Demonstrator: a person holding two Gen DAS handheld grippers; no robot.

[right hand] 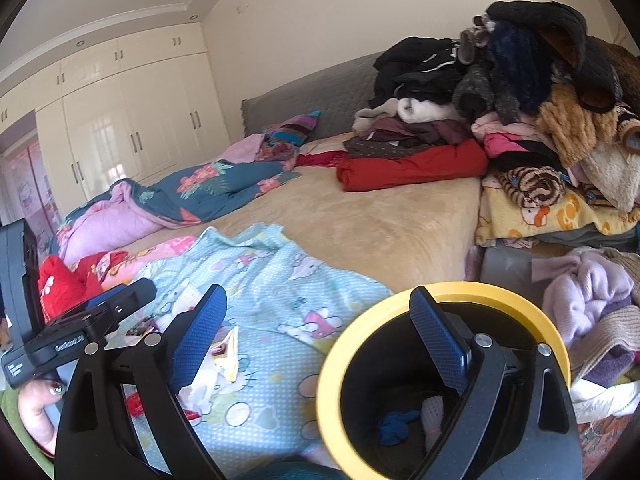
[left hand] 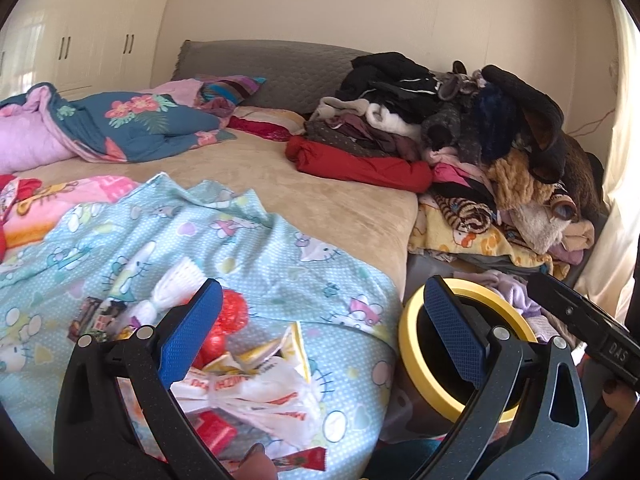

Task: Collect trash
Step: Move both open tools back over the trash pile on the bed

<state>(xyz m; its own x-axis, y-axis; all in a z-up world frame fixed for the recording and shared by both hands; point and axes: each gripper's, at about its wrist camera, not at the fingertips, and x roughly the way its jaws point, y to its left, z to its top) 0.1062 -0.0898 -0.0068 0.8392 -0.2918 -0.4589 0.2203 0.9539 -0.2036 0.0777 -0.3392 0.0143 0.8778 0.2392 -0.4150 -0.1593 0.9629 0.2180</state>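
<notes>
Over the light-blue cartoon-print bedsheet (left hand: 256, 240), my left gripper (left hand: 320, 332) gapes wide w/ nothing held, above crumpled white plastic wrappers (left hand: 256, 392); right gripper (right hand: 320, 344) also wide, empty, straddling yellow-rimmed black bin (right hand: 400, 320) rim beside bed.

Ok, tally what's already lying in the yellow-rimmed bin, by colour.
Blue piece: 1
White piece: 1
Total in the bin: 2
</notes>
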